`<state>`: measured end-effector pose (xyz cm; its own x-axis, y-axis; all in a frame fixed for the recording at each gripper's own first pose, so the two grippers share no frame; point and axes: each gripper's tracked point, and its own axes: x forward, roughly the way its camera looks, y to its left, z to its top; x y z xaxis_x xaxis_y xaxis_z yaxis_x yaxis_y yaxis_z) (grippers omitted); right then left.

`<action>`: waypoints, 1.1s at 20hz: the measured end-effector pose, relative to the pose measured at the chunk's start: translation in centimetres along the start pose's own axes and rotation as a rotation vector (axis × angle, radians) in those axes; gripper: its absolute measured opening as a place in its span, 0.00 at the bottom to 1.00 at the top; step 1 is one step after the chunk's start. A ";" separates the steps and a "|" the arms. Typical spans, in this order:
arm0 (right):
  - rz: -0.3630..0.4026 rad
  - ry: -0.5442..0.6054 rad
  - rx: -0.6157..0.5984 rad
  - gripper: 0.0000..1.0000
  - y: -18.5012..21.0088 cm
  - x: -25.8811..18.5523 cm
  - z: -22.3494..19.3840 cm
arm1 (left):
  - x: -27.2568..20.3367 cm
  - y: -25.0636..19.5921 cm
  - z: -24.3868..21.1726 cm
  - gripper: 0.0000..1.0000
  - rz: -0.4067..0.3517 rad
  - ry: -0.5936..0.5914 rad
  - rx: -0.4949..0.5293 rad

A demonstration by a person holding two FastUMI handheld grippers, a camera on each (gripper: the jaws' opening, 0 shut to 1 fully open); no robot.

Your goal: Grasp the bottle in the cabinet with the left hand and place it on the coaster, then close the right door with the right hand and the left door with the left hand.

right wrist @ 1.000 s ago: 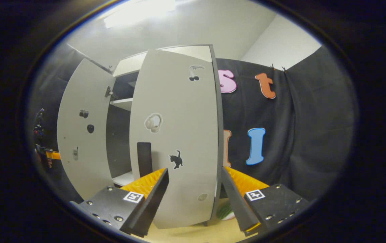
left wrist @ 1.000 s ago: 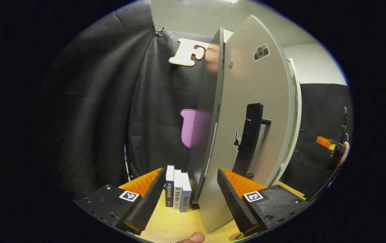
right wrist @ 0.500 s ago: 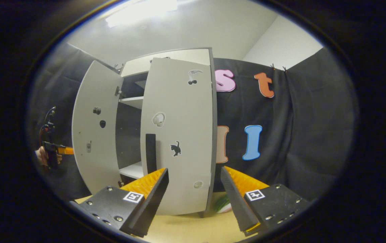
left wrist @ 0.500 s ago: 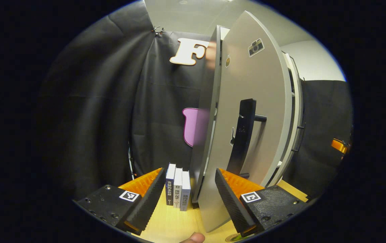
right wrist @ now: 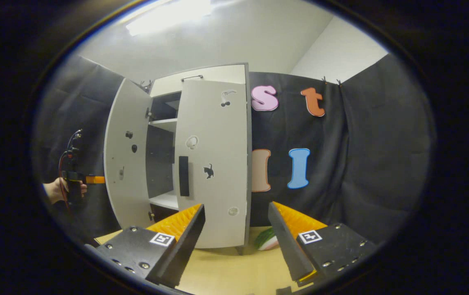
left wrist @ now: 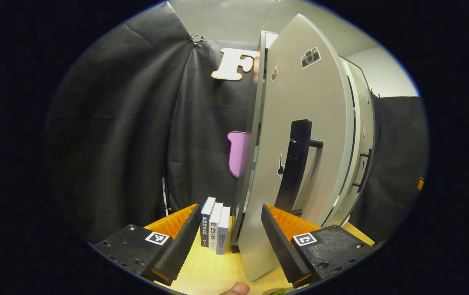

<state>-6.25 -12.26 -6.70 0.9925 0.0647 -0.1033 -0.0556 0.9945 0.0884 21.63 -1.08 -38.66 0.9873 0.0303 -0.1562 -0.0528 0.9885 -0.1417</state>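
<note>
**Right door shut, left door standing open, both grippers empty**

Presently, in the right gripper view, the cabinet (right wrist: 201,78) stands on the wooden table (right wrist: 226,278) against the booth's black cloth. Its right door (right wrist: 214,164) lies flush with the cabinet front, its black handle (right wrist: 183,175) facing the camera. The left door (right wrist: 125,155) is swung wide open, exposing white shelves (right wrist: 164,123) inside. The right gripper (right wrist: 236,229) is held back from the right door, fingers spread apart with nothing between them. Farther off on the left side of this view, a hand (right wrist: 56,190) holds the left gripper (right wrist: 95,179) just beside the outer face of the open left door.

In the left gripper view, the left gripper (left wrist: 230,229) is released, its fingers parted and empty. The lower edge of the left door (left wrist: 300,123) passes between the fingers; whether either finger touches the door cannot be told. The door's black handle (left wrist: 295,164) sits above the right-hand finger. Three books (left wrist: 214,225) stand upright on the table (left wrist: 209,274), just beside the cabinet. A fingertip (left wrist: 234,290) shows at the bottom edge.

The bottle cannot be identified with certainty in either view. A green-and-white object (right wrist: 268,239) lies on the table beside the cabinet's right foot, partly hidden.
</note>
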 end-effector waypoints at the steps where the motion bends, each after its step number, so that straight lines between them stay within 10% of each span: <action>1: 0.007 -0.001 0.003 0.94 0.0 -0.2 0.0 | -0.1 -0.1 -0.1 0.94 -0.004 0.002 0.011; 22: -0.084 0.060 -0.006 0.94 -3.7 -4.0 -3.9 | 1.6 -3.8 -2.4 0.94 -0.028 0.059 0.069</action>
<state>-10.44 -15.84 -10.48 0.9854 -0.0145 -0.1696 0.0269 0.9971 0.0709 23.00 -5.18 -40.73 0.9775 -0.0042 -0.2107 -0.0129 0.9967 -0.0799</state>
